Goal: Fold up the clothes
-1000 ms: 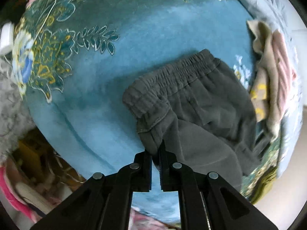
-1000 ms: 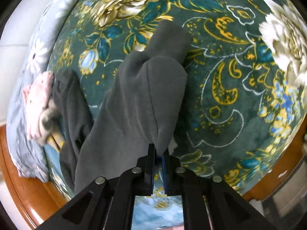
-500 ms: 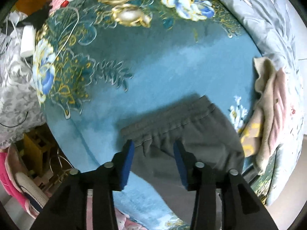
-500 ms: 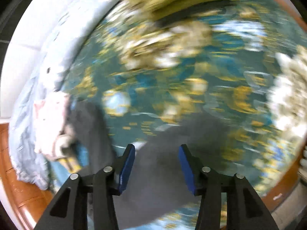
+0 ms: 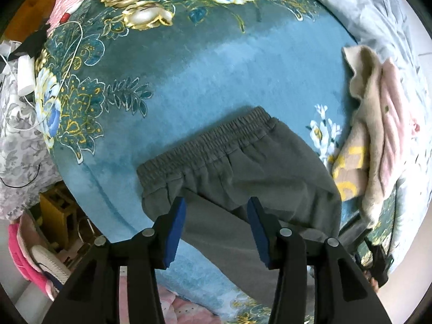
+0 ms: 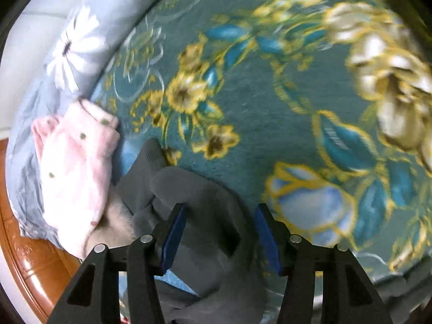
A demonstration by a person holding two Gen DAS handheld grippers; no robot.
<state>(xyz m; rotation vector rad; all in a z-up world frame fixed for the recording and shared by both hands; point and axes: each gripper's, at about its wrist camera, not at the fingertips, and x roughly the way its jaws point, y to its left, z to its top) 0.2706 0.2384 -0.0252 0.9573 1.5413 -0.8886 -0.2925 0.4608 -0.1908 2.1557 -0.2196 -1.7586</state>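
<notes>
Dark grey trousers [image 5: 243, 172] lie flat on the blue floral blanket [image 5: 205, 62], elastic waistband toward the far side. My left gripper [image 5: 217, 216] is open just above the waist area, nothing between its blue pads. In the right wrist view the trouser legs [image 6: 205, 216] are bunched in a heap on the blanket [image 6: 270, 113]. My right gripper [image 6: 220, 224] hangs open over that heap, holding nothing.
A beige and pink garment pile [image 5: 375, 135] lies right of the trousers; it shows as pink cloth [image 6: 75, 167] in the right view. A grey-blue flowered duvet [image 6: 67, 54] borders the blanket. A wooden bed frame [image 6: 29, 264] edges it. White cables and an adapter [image 5: 25, 75] lie at left.
Both grippers were shut on the grey trousers a second ago; they have let go, opened wide and pulled back. The trousers now rest on the blanket.
</notes>
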